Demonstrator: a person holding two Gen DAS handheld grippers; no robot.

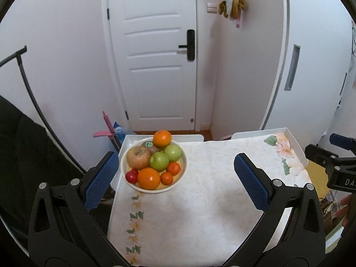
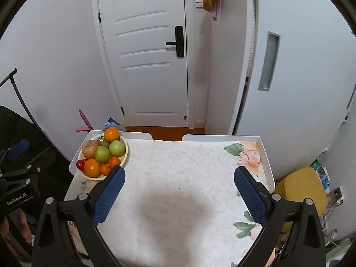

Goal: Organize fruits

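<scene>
A cream bowl (image 1: 184, 163) (image 2: 126, 153) sits at the far left corner of the table, piled with fruit. In it lie a large orange (image 1: 148, 178), a second orange (image 1: 162, 138) on top, two green apples (image 1: 159, 161), a brownish apple (image 1: 138, 157), a kiwi (image 1: 151, 146) with a sticker, small tangerines (image 1: 173, 168) and small red fruits (image 1: 131, 175). My left gripper (image 1: 176, 155) hovers open above the near side of the table, facing the bowl, nothing between its pads. My right gripper (image 2: 179, 169) stands wide open over the cloth, to the right of the bowl, holding nothing.
The table is a white rimmed top (image 2: 264, 155) covered by a floral cloth (image 2: 178, 166). A yellow stool (image 2: 298, 189) stands at its right, a dark chair (image 1: 22, 155) at its left. Behind are a white door (image 1: 155, 66) and a pink item (image 1: 106, 129) on the floor.
</scene>
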